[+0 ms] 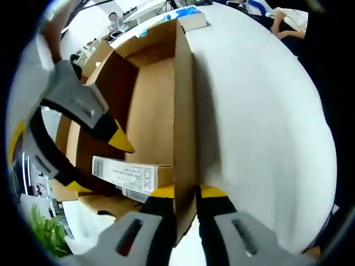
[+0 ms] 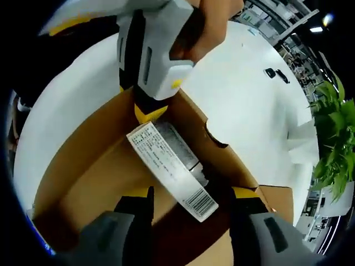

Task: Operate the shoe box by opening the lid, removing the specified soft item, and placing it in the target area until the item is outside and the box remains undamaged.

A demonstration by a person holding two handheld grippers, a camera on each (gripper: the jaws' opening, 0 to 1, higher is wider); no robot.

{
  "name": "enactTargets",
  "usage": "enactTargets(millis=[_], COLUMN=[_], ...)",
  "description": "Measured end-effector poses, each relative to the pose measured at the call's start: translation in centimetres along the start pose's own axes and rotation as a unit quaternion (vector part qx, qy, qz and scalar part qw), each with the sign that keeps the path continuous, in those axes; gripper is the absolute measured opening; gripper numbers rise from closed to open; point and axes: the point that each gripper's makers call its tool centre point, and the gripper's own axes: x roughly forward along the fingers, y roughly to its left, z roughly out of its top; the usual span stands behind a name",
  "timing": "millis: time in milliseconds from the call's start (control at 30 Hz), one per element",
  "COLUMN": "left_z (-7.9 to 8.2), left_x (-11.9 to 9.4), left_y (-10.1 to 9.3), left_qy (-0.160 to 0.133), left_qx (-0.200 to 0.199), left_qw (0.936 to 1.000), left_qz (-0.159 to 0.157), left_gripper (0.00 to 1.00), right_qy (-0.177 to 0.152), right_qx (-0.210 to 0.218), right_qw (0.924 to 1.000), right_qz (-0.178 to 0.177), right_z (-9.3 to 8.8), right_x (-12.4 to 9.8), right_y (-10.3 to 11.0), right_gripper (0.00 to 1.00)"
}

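Lid-opening step judged in hand. Left gripper (image 1: 185, 194) was clamped on the raised lid (image 1: 183, 111) edge; right gripper (image 2: 191, 200) was held apart, straddling the box (image 2: 83, 183) wall with its barcode label (image 2: 172, 166). Plain brown cardboard, stiff and flat-sided, on a white table (image 1: 260, 111). Soft item couldn't be made out inside; reaching in was judged next.

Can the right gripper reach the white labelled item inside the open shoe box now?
Probably yes. The right gripper is open, its jaws either side of the white labelled item in the shoe box. Nothing lies between; the left gripper clamps the box wall beyond.
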Motion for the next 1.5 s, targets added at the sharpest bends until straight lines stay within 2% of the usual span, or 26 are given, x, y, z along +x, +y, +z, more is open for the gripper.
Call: enactTargets(millis=[300,433,733,1267,1400,1500], left_z=[-0.1,-0.2,-0.3,-0.4,-0.3,-0.3], left_x=[0.0,0.0,0.0,0.0,0.1,0.1], left_y=[0.2,0.3,0.5,0.6,0.5,0.6], left_qy=[0.001,0.001,0.001,0.002,0.002,0.003], left_qx=[0.001,0.001,0.002,0.002,0.004,0.003], left_qw=[1.0000,1.0000,1.0000,1.0000,1.0000,1.0000], left_qz=[0.001,0.001,0.001,0.002,0.002,0.001], left_gripper=[0.11,0.11,0.11,0.11,0.11,0.11], right_qy=[0.009,0.014,0.031,0.045,0.048,0.045], right_qx=[-0.013,-0.017,-0.031,-0.007,0.034,0.035], right_qw=[0.9998,0.9996,0.9986,0.9977,0.9971,0.9973], right_qz=[0.013,0.019,0.031,0.051,0.047,0.047], right_z=[-0.2,-0.3,-0.7,-2.6,-3.1,-3.2], right_x=[0.4,0.5,0.5,-1.1,-1.5,-1.7], right_y=[0.2,0.4,1.0,4.1,5.1,5.6], right_gripper=[0.50,0.39,0.34,0.24,0.22,0.22])
